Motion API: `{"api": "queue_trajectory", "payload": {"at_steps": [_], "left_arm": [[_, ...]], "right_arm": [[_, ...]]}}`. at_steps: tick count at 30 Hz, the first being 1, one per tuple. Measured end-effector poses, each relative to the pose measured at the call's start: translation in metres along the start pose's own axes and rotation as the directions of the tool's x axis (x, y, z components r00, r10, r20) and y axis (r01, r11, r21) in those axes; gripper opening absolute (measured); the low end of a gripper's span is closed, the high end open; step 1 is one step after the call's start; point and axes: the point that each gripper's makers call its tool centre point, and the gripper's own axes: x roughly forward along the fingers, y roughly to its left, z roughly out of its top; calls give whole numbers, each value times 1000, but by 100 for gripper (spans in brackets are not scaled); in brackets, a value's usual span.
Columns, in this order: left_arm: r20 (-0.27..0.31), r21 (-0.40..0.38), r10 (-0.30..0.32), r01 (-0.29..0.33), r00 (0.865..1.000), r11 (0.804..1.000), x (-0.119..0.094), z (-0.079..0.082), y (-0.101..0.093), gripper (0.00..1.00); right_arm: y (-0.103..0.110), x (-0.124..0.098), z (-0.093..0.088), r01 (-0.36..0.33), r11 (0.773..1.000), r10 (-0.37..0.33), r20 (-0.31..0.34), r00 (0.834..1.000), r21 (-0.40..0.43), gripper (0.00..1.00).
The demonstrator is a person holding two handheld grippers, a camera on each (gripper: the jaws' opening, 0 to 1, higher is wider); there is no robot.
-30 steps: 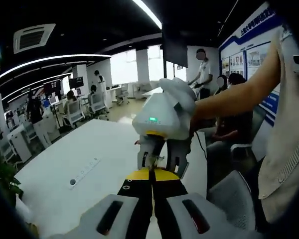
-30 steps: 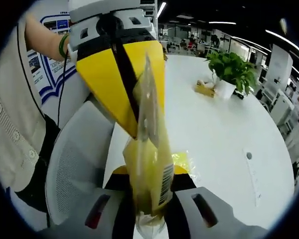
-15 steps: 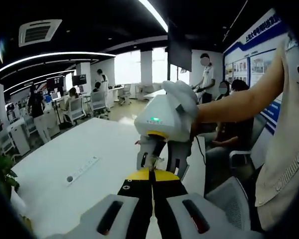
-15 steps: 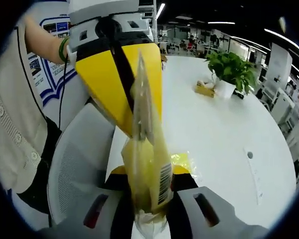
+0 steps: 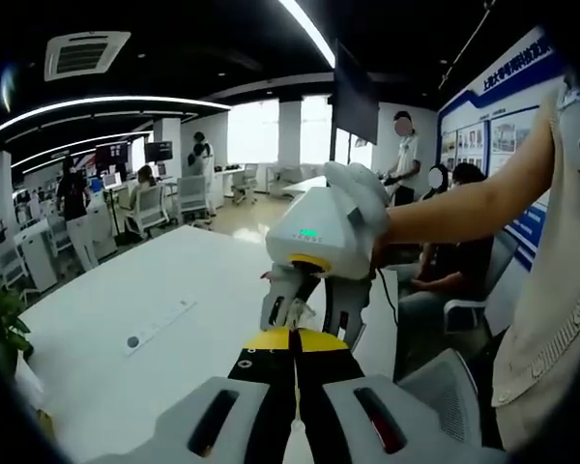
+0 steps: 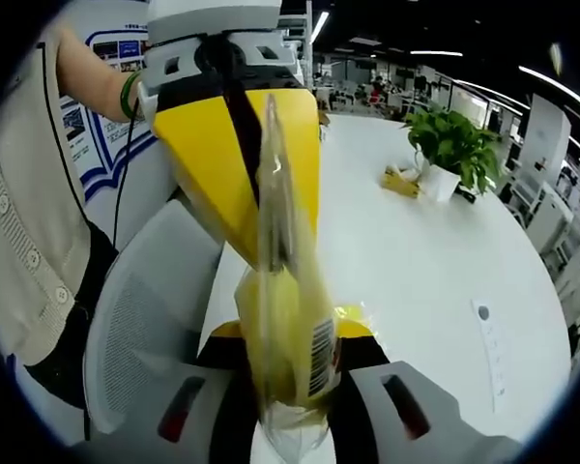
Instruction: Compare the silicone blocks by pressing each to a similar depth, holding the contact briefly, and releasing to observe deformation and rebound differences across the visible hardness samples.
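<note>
A clear plastic bag (image 6: 288, 319) with a yellow silicone block and a barcode label inside hangs in the air between my two grippers. My right gripper (image 6: 288, 353) is shut on the bag's lower part. My left gripper (image 6: 269, 263), with yellow jaws, comes down from the top of the right gripper view and is shut on the bag's thin upper edge. In the left gripper view my left gripper (image 5: 292, 340) is shut tip to tip against the right gripper (image 5: 311, 314), whose white body a gloved hand holds. A second yellow bagged piece (image 6: 356, 313) lies on the white table (image 6: 416, 251).
A potted plant (image 6: 451, 145) and a small yellow object (image 6: 401, 180) stand at the table's far side. A grey strip (image 6: 489, 350) lies near its right edge. A mesh chair (image 6: 145, 319) is beside the table below the grippers. Several people (image 5: 402, 145) stand or sit around the office.
Both grippers keep their hold on the bag. The two views have shifted only slightly with the hands.
</note>
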Motion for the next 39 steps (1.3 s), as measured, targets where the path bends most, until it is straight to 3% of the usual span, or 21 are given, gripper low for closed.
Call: {"api": "queue_trajectory", "payload": {"at_steps": [13,27,39], "left_arm": [[15,-27,9,-9,1000,1000,-2,-2,4,0],[46,-109,-15,20,999,994,-4,-3,5,0],[42,-124,-32,37,999,992,-1,-4,3,0]], "right_arm": [[-4,3,2,-4,1000,4,2,1000,-26,22],[-4,3,2,-14,999,14,4,1000,-30,25],[-4,4,-2,-23,999,23,-10,1000,-30,28]]}}
